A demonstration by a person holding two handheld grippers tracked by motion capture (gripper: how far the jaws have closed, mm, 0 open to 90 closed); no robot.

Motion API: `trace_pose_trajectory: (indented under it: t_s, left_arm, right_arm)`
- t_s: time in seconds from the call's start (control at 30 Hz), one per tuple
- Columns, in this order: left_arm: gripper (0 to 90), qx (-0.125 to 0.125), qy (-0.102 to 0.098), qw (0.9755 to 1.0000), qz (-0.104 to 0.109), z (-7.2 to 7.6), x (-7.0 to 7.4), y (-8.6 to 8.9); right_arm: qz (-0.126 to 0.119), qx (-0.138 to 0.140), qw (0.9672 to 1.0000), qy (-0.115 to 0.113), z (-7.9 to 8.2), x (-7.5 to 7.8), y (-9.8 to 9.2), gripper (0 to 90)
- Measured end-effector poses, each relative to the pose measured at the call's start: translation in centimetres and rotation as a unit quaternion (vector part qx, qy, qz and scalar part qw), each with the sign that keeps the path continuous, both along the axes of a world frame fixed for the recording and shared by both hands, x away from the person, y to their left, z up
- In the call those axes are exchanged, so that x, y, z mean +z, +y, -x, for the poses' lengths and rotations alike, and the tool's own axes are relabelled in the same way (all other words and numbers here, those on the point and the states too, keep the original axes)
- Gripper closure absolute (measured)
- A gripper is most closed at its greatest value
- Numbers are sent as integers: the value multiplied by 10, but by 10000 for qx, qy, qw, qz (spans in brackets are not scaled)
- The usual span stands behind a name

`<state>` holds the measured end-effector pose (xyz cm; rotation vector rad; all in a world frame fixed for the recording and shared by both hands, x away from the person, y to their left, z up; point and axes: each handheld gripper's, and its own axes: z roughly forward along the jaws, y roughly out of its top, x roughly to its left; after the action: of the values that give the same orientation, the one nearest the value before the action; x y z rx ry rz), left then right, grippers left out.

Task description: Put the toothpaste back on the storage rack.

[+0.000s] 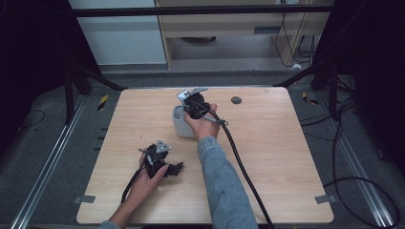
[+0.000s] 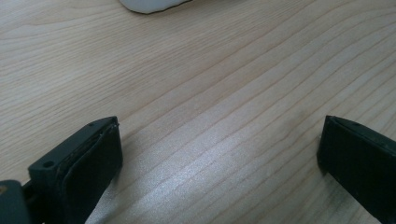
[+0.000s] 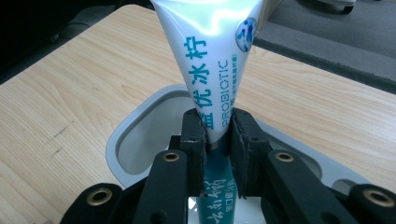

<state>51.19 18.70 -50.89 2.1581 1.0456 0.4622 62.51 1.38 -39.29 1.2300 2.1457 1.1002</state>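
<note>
Fingers pinch toothpaste tube above white holder.

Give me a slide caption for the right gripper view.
Right gripper clamps white-and-teal toothpaste tube above grey holder.

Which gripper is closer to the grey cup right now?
Right. The right gripper hangs directly over the grey cup, clamped on a toothpaste tube. The left gripper rests open on the table, off to the cup's near-left.
</note>
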Motion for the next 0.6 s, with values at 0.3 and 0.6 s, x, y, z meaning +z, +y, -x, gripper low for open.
trace_pose_trajectory:
  t_s: [0.3, 0.6]
  left_arm:
    - [0, 1, 0, 10000, 0, 0, 0, 0]
    - [0, -1, 1, 10000, -1, 0, 0, 0]
  right_arm:
    - [-23, 10, 10000, 7, 1, 0, -2, 757]
    - [-39, 61, 10000, 7, 6, 1, -5, 757]
